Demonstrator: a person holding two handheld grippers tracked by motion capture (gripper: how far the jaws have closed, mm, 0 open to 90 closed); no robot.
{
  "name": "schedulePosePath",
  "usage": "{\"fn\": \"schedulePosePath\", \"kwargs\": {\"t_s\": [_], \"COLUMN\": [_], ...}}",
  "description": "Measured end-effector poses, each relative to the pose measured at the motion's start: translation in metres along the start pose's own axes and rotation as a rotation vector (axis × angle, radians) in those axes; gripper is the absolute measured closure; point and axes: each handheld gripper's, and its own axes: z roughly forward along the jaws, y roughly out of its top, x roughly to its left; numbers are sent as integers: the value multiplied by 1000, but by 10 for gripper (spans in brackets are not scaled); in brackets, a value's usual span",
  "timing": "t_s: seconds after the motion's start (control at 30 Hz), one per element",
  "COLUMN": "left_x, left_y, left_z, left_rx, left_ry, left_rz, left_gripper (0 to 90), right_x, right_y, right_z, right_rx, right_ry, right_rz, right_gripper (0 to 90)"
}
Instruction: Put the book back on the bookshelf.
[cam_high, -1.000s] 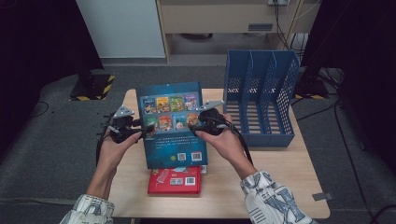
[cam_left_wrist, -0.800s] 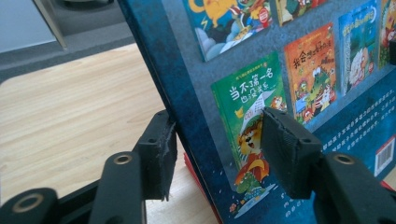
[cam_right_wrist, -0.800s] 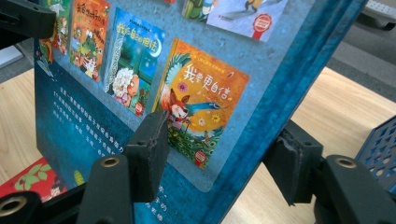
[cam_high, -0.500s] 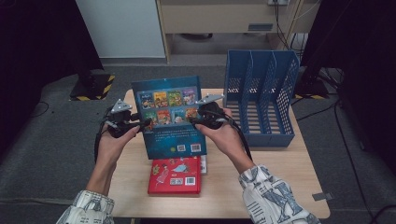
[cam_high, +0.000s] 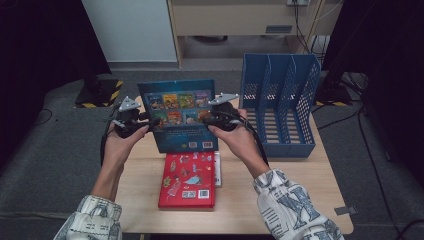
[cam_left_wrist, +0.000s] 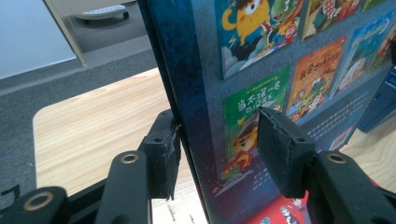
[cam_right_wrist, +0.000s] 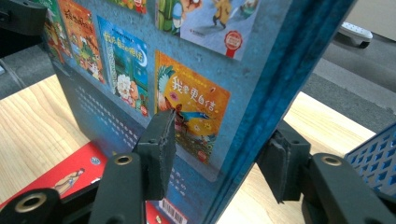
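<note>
The left tongs (cam_high: 146, 121) grip the left edge of the blue book (cam_high: 181, 115), one jaw on each cover; the right tongs (cam_high: 209, 120) clamp its right edge likewise; the book stands upright, lifted above the worktop (cam_high: 290, 180), back cover toward the person; below it a red book (cam_high: 188, 180) lies flat; a blue file rack (cam_high: 280, 102) stands just beside, to the right.

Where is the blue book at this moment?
In the high view, the blue book is held upright between both grippers, above the red book, left of the blue file rack.
</note>
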Motion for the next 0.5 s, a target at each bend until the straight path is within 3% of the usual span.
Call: {"fn": "schedulePosePath", "kwargs": {"t_s": [0.33,0.5], "left_x": [-2,-6], "left_y": [-1,-6], "left_z": [-2,-8], "left_rx": [-2,-5], "left_ry": [-1,-7], "left_rz": [7,26], "left_gripper": [487,445], "right_x": [2,10], "right_y": [-1,-7], "right_z": [-4,-17], "right_rx": [-2,-11], "right_ry": [10,33], "right_rz": [-4,-15], "right_gripper": [520,568]}}
